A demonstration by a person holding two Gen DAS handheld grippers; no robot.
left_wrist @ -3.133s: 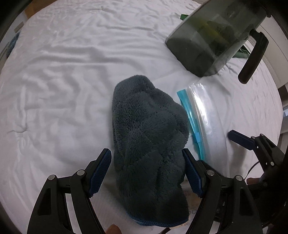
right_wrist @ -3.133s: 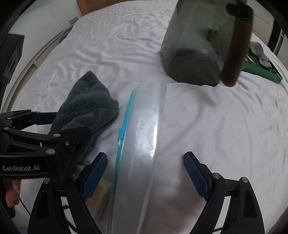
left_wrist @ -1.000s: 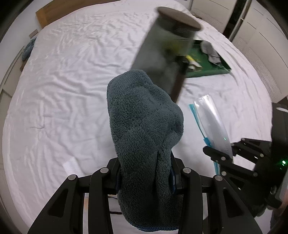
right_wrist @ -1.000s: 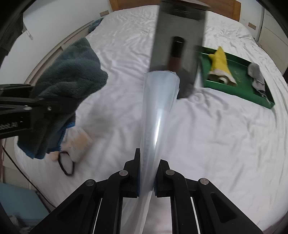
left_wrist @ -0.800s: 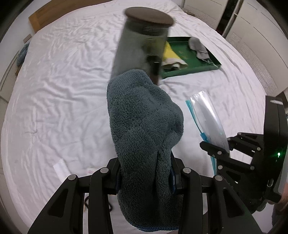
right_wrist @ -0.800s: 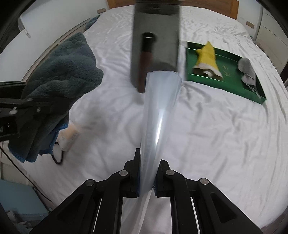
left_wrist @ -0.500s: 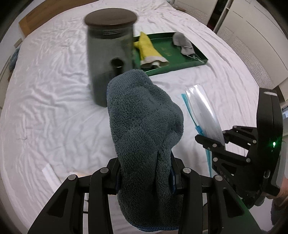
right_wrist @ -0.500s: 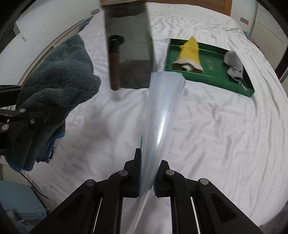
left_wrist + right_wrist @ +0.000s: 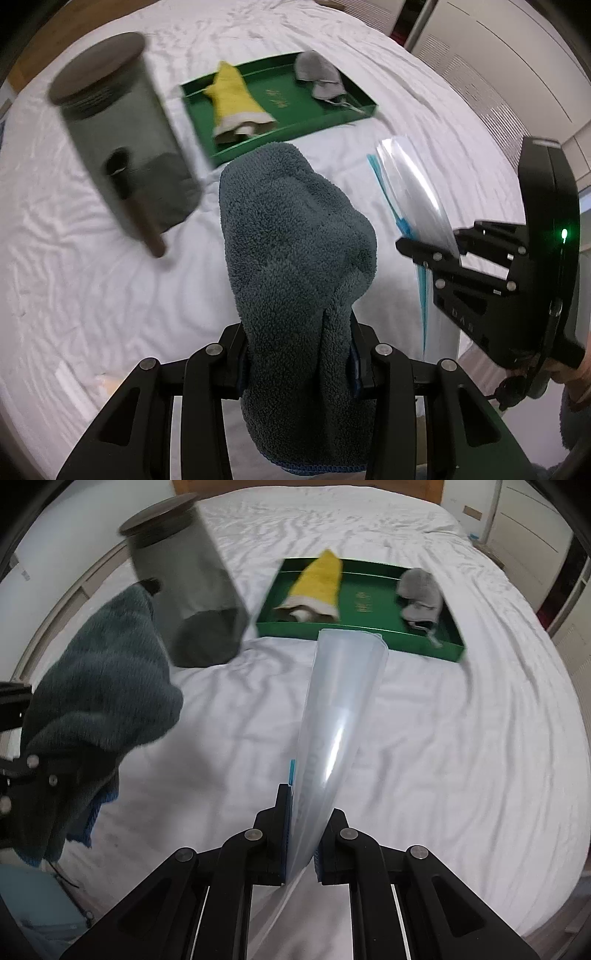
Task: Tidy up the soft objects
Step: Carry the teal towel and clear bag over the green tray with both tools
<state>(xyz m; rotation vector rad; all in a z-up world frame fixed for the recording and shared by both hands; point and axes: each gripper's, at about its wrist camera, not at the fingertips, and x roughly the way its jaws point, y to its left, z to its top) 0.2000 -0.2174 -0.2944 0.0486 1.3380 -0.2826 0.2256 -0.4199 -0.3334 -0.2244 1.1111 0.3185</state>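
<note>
Above white bed [image 9: 461, 738], near green tray [image 9: 360, 637]: left gripper [image 9: 297, 363] clamps grey towel [image 9: 295, 258]; right gripper [image 9: 301, 843] pinches zip bag [image 9: 334, 723]. Risk: limp bag mouth stays closed, blocking towel.

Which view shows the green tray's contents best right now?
The right wrist view: the green tray lies almost whole, with the yellow cloth and grey cloth clear inside it. In the left wrist view the tray is also visible, but the dark towel covers its near edge.
</note>
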